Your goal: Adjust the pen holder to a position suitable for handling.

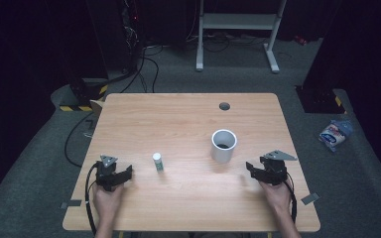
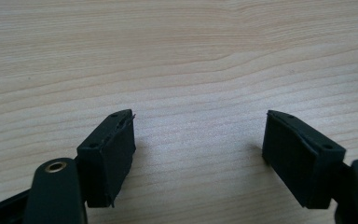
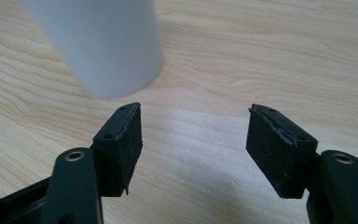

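A white cup [image 1: 223, 145] stands upright on the wooden table [image 1: 188, 119], right of centre. A small white bottle [image 1: 157, 162] stands left of it. My left gripper [image 1: 124, 174] rests near the table's front left, open, with only bare wood between its jaws [image 2: 198, 140]. My right gripper [image 1: 250, 168] sits at the front right, a short way right of the cup, open with nothing between its jaws. In the right gripper view the cup's white wall [image 3: 107, 46] stands just beyond the left jaw, apart from the right gripper [image 3: 193, 133].
A round cable hole [image 1: 224, 106] is in the table near its far edge. On the floor lie a blue and white packet [image 1: 335, 134] at the right and cables [image 1: 144, 64] at the back left. A white frame stand [image 1: 238, 29] is behind the table.
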`<action>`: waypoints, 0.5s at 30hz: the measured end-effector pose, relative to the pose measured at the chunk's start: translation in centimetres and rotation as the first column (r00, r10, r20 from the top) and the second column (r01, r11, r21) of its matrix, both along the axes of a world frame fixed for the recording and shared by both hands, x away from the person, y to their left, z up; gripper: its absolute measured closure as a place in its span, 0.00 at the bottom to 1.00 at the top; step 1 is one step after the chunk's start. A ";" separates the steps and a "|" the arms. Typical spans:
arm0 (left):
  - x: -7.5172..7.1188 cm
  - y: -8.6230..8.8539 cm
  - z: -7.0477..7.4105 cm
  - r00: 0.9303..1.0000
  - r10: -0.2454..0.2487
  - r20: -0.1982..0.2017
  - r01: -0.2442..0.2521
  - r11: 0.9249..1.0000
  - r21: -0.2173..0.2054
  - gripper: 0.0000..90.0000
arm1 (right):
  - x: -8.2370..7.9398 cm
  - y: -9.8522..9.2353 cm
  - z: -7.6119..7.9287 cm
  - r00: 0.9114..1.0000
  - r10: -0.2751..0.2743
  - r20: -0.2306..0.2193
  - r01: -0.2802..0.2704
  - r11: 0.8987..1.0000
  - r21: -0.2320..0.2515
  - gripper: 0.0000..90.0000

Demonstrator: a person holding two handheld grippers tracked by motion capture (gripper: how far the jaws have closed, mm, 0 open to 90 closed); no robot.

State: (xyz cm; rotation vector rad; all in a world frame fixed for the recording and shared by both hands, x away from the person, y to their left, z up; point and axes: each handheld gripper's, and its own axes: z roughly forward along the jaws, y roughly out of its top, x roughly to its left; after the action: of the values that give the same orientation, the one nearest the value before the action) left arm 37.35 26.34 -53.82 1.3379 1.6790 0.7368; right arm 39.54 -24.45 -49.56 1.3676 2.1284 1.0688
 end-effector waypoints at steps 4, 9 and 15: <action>0.0 0.0 0.0 1.000 0.000 0.000 0.000 1.000 0.000 0.28 | 1.0 0.7 1.0 0.999 0.026 0.019 -0.026 0.999 0.035 0.43; 0.0 0.0 0.0 1.000 0.000 0.001 0.000 1.000 0.001 0.28 | 2.0 1.3 2.1 0.999 0.042 0.033 -0.045 0.995 0.090 0.43; 0.0 0.0 0.0 1.000 -0.001 0.001 0.001 1.000 0.001 0.28 | 2.8 2.2 3.5 0.997 0.050 0.053 -0.057 0.990 0.133 0.46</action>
State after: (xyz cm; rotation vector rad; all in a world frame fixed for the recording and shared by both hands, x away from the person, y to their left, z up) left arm 37.36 26.35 -53.83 1.3387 1.6776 0.7374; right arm 42.37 -22.24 -46.03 1.3348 2.1013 1.2745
